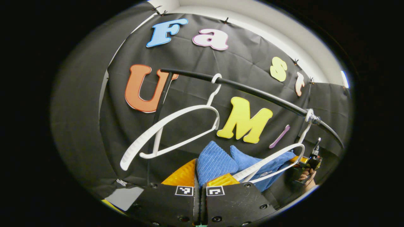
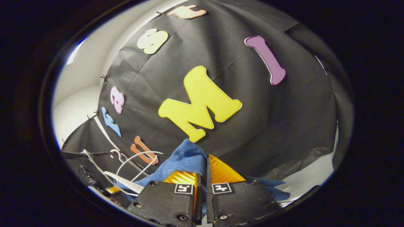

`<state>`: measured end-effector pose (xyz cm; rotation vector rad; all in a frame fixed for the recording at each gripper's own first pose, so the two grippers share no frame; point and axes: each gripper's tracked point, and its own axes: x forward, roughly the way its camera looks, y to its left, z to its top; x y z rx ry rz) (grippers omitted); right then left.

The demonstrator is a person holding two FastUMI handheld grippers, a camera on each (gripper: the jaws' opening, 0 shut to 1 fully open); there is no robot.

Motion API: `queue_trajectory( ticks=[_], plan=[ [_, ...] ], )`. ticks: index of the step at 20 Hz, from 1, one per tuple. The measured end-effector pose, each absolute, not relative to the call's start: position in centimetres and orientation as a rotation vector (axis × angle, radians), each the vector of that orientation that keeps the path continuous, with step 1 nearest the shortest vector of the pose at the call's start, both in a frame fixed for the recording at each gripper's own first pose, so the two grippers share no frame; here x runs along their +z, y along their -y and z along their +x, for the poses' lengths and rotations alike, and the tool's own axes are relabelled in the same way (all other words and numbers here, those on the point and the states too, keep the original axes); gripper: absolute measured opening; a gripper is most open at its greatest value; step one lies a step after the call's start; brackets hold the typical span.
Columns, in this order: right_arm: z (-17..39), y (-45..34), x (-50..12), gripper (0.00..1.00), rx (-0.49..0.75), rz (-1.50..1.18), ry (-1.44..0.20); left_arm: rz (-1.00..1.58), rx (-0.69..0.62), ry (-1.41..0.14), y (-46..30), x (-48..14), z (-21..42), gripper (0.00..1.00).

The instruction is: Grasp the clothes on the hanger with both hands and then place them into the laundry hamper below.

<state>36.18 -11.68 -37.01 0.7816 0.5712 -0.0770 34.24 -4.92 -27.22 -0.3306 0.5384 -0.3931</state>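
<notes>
Blue cloth [image 1: 217, 162], soft, light and floppy, is pinched by the closed left gripper [image 1: 199, 179] and closed right gripper [image 2: 203, 176] at opposite edges, draped over white hanger [image 1: 271, 160]; snagging is likely.

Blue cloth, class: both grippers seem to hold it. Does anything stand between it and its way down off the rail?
Yes. The blue cloth is pinched by the left gripper and the right gripper, yet a white hanger on the black rail crosses its front. The hamper's position cannot be told.
</notes>
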Motion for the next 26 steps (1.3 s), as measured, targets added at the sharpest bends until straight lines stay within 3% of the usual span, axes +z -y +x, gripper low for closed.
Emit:
queue_trajectory(
  ticks=[11,26],
  plan=[
    [33.4,10.0,-44.4,0.09,-0.136,0.771,-0.733,-0.358,-0.326,-0.657,3.8,-33.6,30.8,0.01],
    [23.7,4.8,-51.5,0.09,-0.21,0.853,-0.936,-0.295,-0.316,-0.755,2.1,-37.9,21.2,0.01]
  ],
)
